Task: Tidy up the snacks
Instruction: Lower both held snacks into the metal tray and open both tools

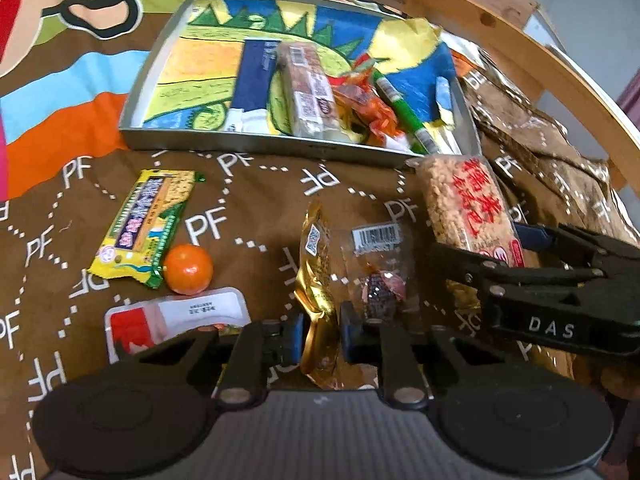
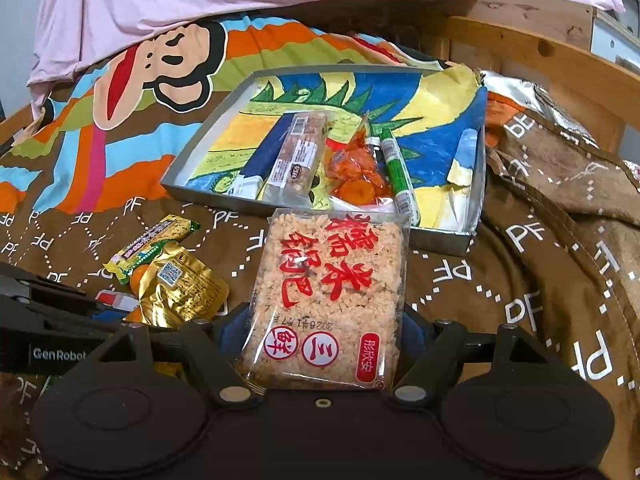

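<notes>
Two letters, "PF", repeat in white across the brown cloth [image 1: 256, 196] under the left gripper [image 1: 320, 338], whose pads pinch a gold-edged clear snack packet [image 1: 320, 280]; "DAS" marks the right gripper [image 1: 500, 252].

From the right wrist, that gripper [image 2: 320, 332] clamps a red-lettered rice cracker pack [image 2: 328, 288] just before the tray [image 2: 192, 192]; "GenRobot" shows on the left gripper's side.

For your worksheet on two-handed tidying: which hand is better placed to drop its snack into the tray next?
Right. The right gripper holds the rice cracker pack, whose far end nearly reaches the tray. The left gripper pinches the gold packet farther back.
</notes>
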Motion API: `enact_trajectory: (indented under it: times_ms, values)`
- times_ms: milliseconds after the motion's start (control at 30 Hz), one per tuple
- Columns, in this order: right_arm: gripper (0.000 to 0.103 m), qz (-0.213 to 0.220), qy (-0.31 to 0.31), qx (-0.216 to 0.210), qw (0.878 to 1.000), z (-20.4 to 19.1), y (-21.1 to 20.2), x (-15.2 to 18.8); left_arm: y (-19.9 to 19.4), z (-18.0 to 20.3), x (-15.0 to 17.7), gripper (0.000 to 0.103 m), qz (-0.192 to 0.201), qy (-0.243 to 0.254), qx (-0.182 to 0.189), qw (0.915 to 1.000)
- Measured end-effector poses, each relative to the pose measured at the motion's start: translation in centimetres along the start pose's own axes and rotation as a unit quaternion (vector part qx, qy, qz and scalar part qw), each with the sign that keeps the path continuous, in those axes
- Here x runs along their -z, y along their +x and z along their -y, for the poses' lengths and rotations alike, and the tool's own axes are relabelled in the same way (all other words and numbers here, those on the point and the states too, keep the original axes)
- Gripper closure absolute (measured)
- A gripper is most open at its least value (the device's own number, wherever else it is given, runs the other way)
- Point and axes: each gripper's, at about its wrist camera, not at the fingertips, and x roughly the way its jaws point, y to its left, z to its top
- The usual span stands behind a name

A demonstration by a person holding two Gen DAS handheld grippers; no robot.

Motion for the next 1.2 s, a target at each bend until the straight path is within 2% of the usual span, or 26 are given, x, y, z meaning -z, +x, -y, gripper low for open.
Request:
enact_trajectory:
  times_ms: [133, 300, 533, 700, 833, 967, 1067, 1200]
  values:
    - [0.026, 0.013, -0.003, 0.003, 1.000, -0.1, -0.2, -0.1, -1.4, 0.1, -0.5, 0.084, 0.032, -0.006, -0.012, 0.9994]
    - [0.026, 0.040, -0.008, 0.011, 0.999, -0.3, -0.2, -0.5, -2.5, 0.8, -1.7, 0.084, 0.087, 0.013, -0.037, 0.9955]
    - [0.026, 0.092, -0.017, 0.026, 0.995, -0.3, 0.1, -1.4, -2.7, -0.7, -5.3, 0.084, 0.149, -0.035, -0.026, 0.9879]
    - [0.026, 0.137, -0.025, 0.030, 0.990, -0.2, 0.8, -3.4, -1.9, -2.7, -8.8, 0.084, 0.183, -0.064, -0.019, 0.9810]
    - [0.026, 0.165, -0.010, 0.029, 0.986, 0.0, 2.6, -6.0, 0.0, -4.1, -10.9, 0.084, 0.190, -0.073, -0.011, 0.9790]
    - [0.026, 0.177, -0.023, 0.028, 0.983, -0.4, 5.2, -8.2, 2.3, -5.2, -12.6, 0.084, 0.194, -0.078, -0.004, 0.9779]
    - [0.026, 0.176, -0.030, 0.024, 0.984, -0.6, 7.7, -9.3, 4.0, -5.9, -13.1, 0.084, 0.187, -0.068, -0.003, 0.9800]
    - [0.026, 0.163, -0.032, 0.039, 0.985, -0.6, 10.5, -10.3, 5.9, -7.5, -13.3, 0.084, 0.167, -0.087, 0.012, 0.9820]
